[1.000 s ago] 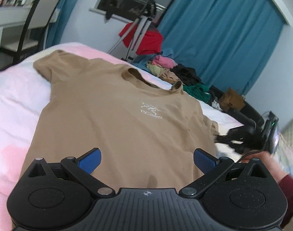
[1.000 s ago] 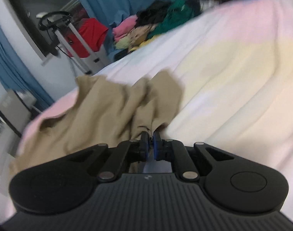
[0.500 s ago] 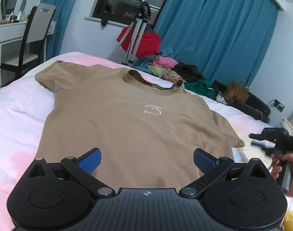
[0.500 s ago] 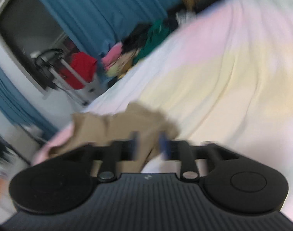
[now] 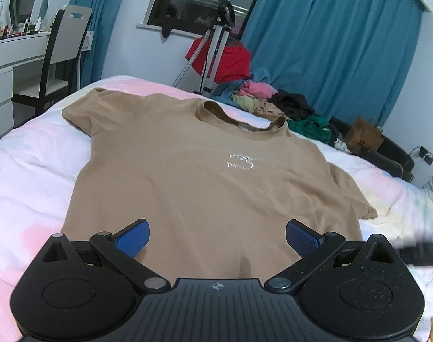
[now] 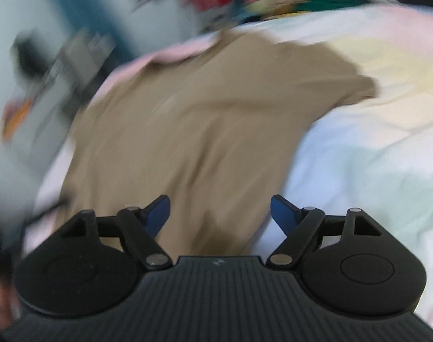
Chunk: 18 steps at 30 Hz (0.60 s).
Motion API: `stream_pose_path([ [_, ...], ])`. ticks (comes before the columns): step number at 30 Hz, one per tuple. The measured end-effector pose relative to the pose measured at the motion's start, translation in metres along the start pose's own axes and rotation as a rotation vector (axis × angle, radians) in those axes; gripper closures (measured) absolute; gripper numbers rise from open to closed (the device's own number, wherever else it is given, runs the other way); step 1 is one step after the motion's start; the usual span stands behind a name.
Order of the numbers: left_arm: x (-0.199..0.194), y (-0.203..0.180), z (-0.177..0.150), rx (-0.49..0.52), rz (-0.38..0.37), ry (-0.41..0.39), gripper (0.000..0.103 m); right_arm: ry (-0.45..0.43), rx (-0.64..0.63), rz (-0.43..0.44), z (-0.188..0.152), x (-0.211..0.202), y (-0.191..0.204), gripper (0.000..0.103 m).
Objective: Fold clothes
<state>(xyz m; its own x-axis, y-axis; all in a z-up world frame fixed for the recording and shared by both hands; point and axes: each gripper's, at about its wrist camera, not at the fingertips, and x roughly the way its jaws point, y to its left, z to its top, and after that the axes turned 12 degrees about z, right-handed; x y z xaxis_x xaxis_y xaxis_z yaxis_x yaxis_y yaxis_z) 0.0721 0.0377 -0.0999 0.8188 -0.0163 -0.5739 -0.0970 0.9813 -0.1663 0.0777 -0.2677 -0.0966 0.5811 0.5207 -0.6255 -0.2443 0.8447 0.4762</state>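
The tan T-shirt (image 5: 205, 176) lies spread flat on the bed (image 5: 31, 171), its hem hidden behind the wide-open, empty left claw (image 5: 217, 238). The right claw (image 6: 219, 213), its view motion-blurred, has just been opening and holds nothing.

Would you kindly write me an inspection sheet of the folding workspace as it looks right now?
Surface: bed with a pink, white and pale yellow cover, mostly bare around the shirt.
Job's things: tan T-shirt spread flat, front up, collar away from the camera, both sleeves out.
Clutter: heap of clothes beyond the bed's far edge; brown paper bag beside it.
Grippers: left gripper open over the hem, nothing between its pads; right gripper open, its jaws have just been opening, holding nothing, view blurred.
Cables: a cable at a wall socket.
Surroundings: blue curtains, window, tripod, chair at a white desk.
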Motion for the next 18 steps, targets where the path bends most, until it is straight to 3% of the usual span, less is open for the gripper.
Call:
stream_pose_path([
  [3,-0.007,0.004,0.003,-0.008,0.005,-0.017,0.000,0.193,-0.204,0.034,-0.038,0.000,0.052,0.031],
  [4,-0.009,0.006,0.003,-0.009,0.011,-0.021,0.000,0.259,-0.261,0.044,-0.050,0.001,0.066,0.039],
  [7,-0.014,0.014,0.005,-0.017,0.035,-0.023,0.000,0.421,-0.343,0.044,-0.075,0.011,0.090,0.040],
  [11,-0.020,0.028,0.006,-0.043,0.061,-0.007,0.000,0.537,-0.445,-0.046,-0.091,0.030,0.105,0.040],
  [12,-0.021,0.031,0.006,-0.051,0.068,-0.001,0.000,0.559,-0.467,-0.068,-0.094,0.033,0.108,0.044],
  [13,-0.022,0.034,0.006,-0.058,0.076,0.005,0.000,0.573,-0.489,-0.091,-0.093,0.032,0.110,0.061],
  [14,-0.024,0.037,0.006,-0.065,0.083,0.010,0.000,0.587,-0.511,-0.114,-0.092,0.031,0.113,0.086],
  [15,-0.026,0.040,0.006,-0.072,0.089,0.014,0.000,0.600,-0.531,-0.135,-0.091,0.029,0.116,0.092],
  [18,-0.033,0.049,0.006,-0.089,0.103,0.025,0.000,0.607,-0.543,-0.167,-0.081,0.010,0.116,0.094],
])
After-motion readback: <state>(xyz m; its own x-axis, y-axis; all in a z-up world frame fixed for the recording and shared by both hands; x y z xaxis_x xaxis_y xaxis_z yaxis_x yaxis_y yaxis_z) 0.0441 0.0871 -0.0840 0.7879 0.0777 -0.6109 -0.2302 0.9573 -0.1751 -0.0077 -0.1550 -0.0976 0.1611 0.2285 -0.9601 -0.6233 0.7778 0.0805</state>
